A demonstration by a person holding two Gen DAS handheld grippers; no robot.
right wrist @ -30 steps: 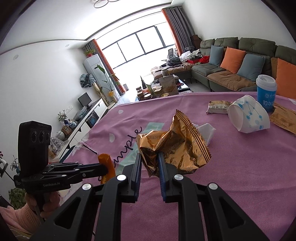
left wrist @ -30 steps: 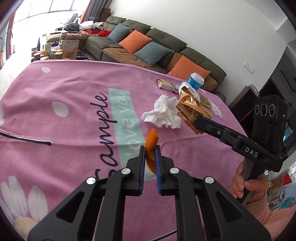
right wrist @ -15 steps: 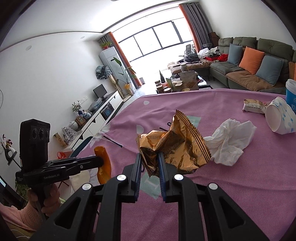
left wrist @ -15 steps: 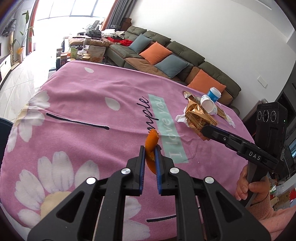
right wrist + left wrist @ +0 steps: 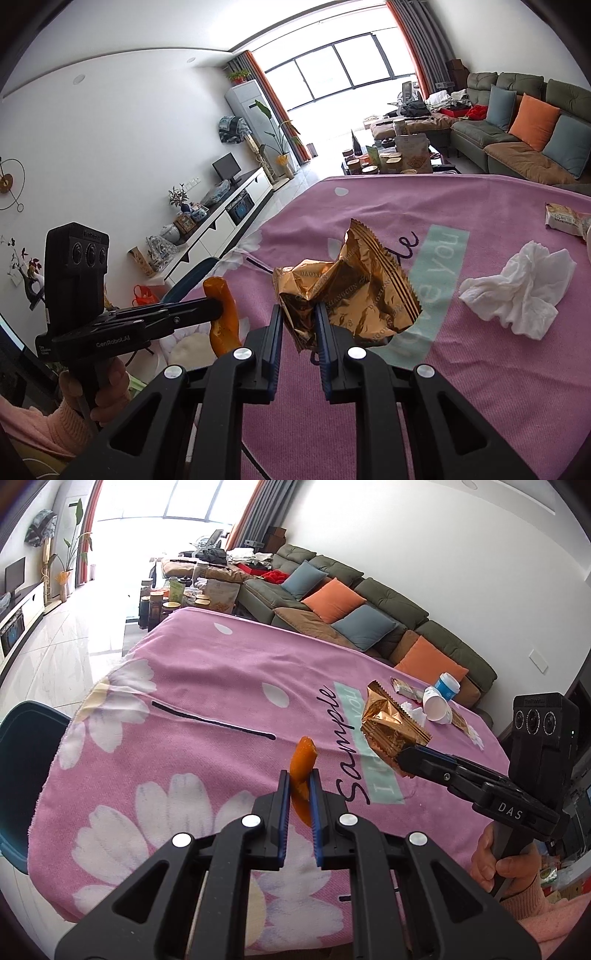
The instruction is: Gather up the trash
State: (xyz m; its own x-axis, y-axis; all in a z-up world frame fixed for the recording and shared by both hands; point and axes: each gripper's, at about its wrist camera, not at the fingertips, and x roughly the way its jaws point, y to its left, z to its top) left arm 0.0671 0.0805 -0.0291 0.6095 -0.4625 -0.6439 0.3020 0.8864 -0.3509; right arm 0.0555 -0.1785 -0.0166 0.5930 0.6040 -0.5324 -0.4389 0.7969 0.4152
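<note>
My left gripper (image 5: 298, 778) is shut on an orange peel (image 5: 302, 764) and holds it above the pink flowered tablecloth (image 5: 207, 686). It also shows in the right wrist view (image 5: 221, 314). My right gripper (image 5: 298, 314) is shut on a crumpled gold snack wrapper (image 5: 351, 288), held above the cloth; the wrapper also shows in the left wrist view (image 5: 388, 723). A crumpled white tissue (image 5: 517, 291) lies on the cloth to the right. A tipped white paper cup (image 5: 436, 709), a blue cup (image 5: 447, 686) and a small snack packet (image 5: 563, 218) lie at the far end.
A dark blue bin (image 5: 22, 760) stands on the floor beside the table's left edge. A sofa with orange and blue cushions (image 5: 369, 616) runs behind the table. A low table with jars (image 5: 391, 158) and a TV cabinet (image 5: 229, 218) stand further off.
Both grippers have moved back and left along the table with their loads. The tissue and cups now lie farther away, and the blue bin has come into the left wrist view.
</note>
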